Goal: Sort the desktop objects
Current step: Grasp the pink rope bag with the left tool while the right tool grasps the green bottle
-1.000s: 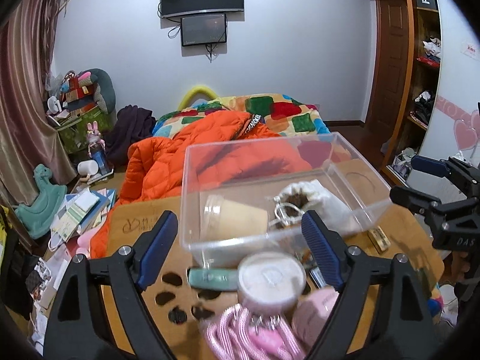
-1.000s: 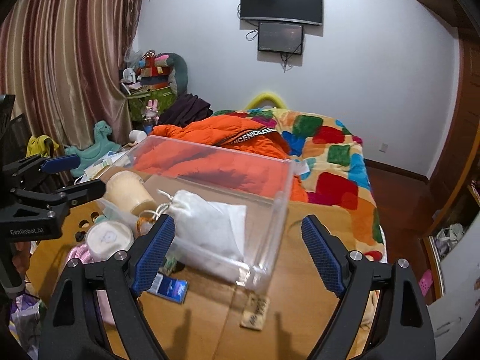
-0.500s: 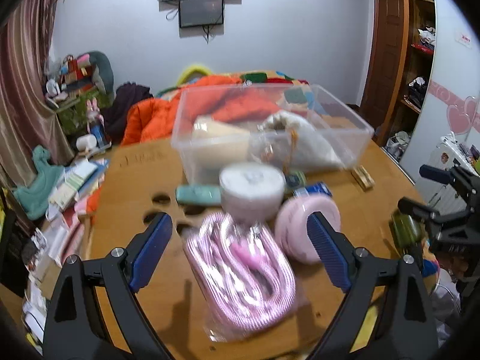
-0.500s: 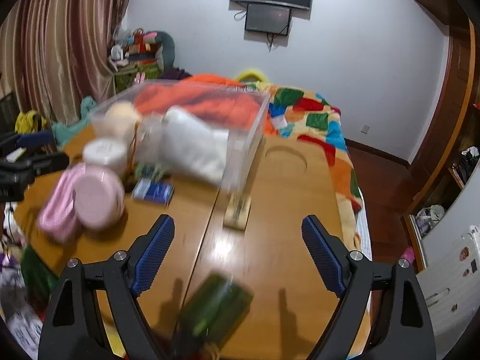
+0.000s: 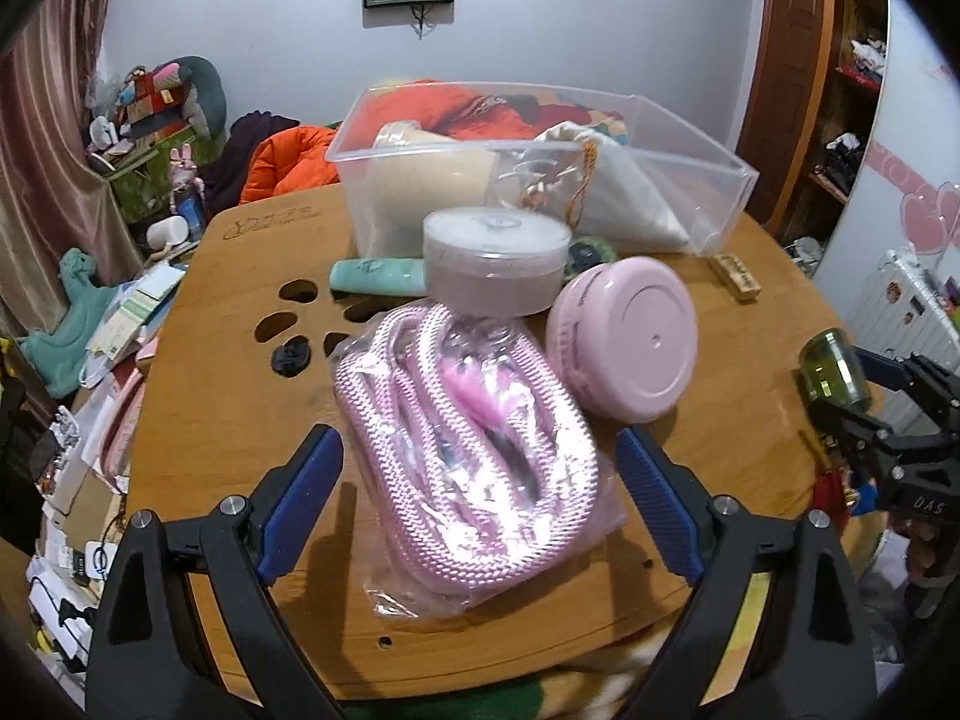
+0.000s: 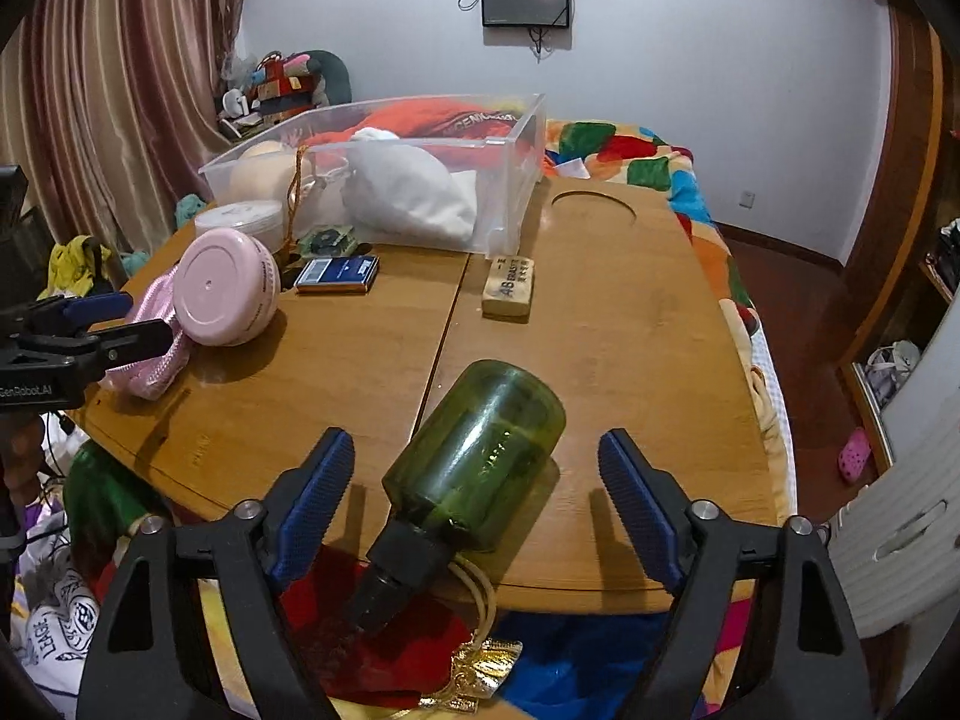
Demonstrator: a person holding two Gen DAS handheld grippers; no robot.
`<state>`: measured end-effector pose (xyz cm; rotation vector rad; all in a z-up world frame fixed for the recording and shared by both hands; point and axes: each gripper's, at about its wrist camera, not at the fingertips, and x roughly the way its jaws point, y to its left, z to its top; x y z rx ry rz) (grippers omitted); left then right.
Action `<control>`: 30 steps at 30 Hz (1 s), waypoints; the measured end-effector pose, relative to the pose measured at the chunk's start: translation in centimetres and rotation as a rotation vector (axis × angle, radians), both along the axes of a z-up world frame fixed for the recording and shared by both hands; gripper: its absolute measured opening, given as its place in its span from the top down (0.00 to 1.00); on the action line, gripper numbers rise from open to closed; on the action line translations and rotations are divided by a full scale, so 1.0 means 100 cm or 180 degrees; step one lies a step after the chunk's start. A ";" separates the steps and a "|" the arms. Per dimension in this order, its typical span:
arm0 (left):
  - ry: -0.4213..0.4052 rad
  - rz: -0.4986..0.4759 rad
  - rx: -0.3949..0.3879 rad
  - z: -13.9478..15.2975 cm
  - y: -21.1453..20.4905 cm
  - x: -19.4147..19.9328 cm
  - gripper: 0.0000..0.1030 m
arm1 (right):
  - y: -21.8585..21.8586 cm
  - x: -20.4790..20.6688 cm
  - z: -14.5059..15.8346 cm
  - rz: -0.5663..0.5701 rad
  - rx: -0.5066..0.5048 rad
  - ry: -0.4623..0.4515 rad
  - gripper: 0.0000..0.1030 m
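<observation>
A clear plastic bin (image 5: 690, 180) (image 6: 516, 138) stands at the back of the wooden table (image 5: 228, 396) and holds a white cloth pouch (image 6: 414, 192) and a beige cup (image 5: 432, 180). My left gripper (image 5: 477, 498) is open, its jaws either side of a bagged pink rope (image 5: 462, 438). A pink round case (image 5: 630, 336) (image 6: 225, 288) and a white round box (image 5: 495, 264) lie behind the rope. My right gripper (image 6: 474, 492) is open around a green bottle (image 6: 480, 456) lying on its side at the table's front edge.
A blue card pack (image 6: 337, 273), a tan eraser block (image 6: 509, 287) and a mint tube (image 5: 375, 275) lie in front of the bin. A bed with an orange jacket (image 5: 288, 162) is behind the table. Clutter covers the floor at the left (image 5: 108, 324).
Both grippers have pulled back from the bin toward the table's front. The pink rope now lies between the left jaws and the green bottle between the right jaws.
</observation>
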<state>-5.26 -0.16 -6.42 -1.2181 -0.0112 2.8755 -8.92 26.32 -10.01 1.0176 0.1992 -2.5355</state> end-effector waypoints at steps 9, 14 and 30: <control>-0.0062 0.0035 0.0136 -0.009 -0.007 -0.007 0.07 | -0.006 -0.007 -0.006 0.0034 -0.0005 -0.0056 0.52; -0.0009 0.0062 0.0024 -0.014 -0.001 -0.015 0.08 | -0.011 -0.006 -0.005 0.0063 0.0045 0.0014 0.54; 0.0177 0.0132 0.0017 -0.010 -0.005 -0.011 0.36 | -0.024 -0.016 0.017 0.0205 -0.0183 0.0063 0.57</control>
